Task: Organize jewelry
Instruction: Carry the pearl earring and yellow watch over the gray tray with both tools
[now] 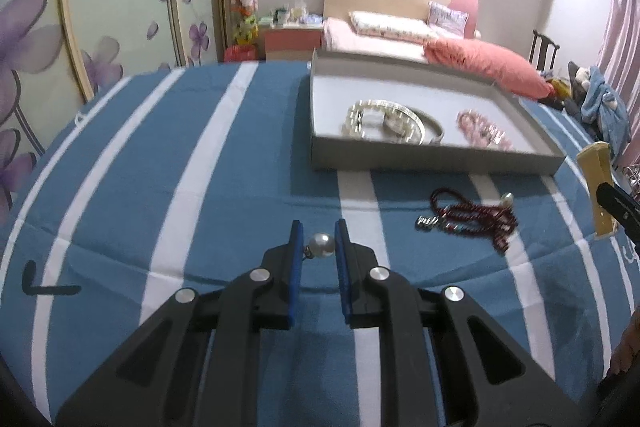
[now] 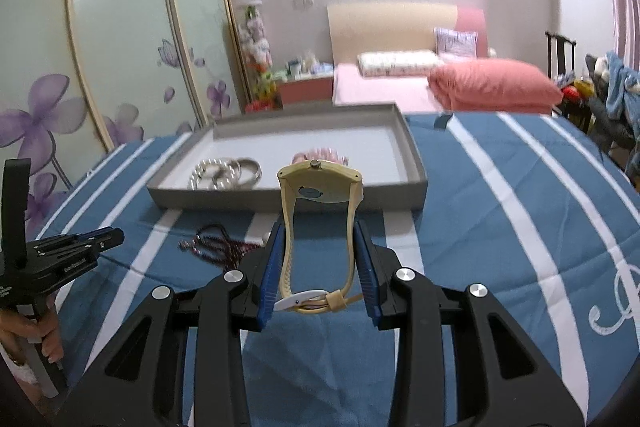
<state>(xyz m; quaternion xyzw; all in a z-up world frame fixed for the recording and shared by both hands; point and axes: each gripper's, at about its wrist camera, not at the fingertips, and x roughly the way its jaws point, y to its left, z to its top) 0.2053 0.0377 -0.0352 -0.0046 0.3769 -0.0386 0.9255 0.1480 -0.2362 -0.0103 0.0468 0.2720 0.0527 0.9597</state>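
My left gripper [image 1: 319, 233] is shut on a pearl earring [image 1: 322, 245] and holds it above the blue striped cloth. My right gripper [image 2: 320, 233] is shut on the strap of a cream wristwatch [image 2: 319, 187], whose face stands up in front of the grey tray [image 2: 412, 147]. The tray [image 1: 436, 159] holds a pearl bracelet [image 1: 384, 123], a silver bangle [image 1: 434, 125] and a pink bead bracelet [image 1: 484, 129]. A dark red bead necklace [image 1: 476, 217] lies on the cloth in front of the tray, also seen in the right wrist view [image 2: 218, 247].
The table is covered with a blue cloth with white stripes [image 1: 200, 167]. Behind it are a bed with pink bedding [image 2: 492, 87], a floral wardrobe [image 2: 100, 47] and a chair with clothes [image 2: 612, 87]. The left gripper shows at the right wrist view's left edge [image 2: 60, 259].
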